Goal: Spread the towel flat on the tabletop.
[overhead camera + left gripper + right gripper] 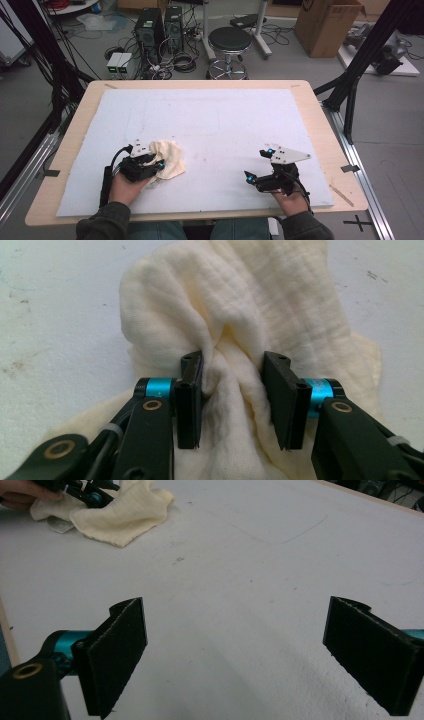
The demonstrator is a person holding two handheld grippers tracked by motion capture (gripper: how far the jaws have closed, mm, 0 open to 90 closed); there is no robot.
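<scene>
Cloth (169,158), that's what it's all about. See it, near the front left corner of the table (310,100)?

— Yes, the cream one, all bunched up on the white mat (225,125). Is it being held?

— The left gripper (233,385) has a fold of it between its two pads. The jaws are about half shut and the cloth is puffed up between them. I'd call that a grip.

— And the other one?

— The right gripper (240,650) sits near the front right corner, jaws wide apart, nothing in them.

— What could go wrong?

— I think the grip is small. It holds a thick soft lump, not a flat edge. If the hand lifts fast, the fold might slide out and the cloth would flop back down. Or it may come up as one ball and not spread.

— Any box or bowl to put it in?

— None on the table. Just the mat and the cloth.
</scene>
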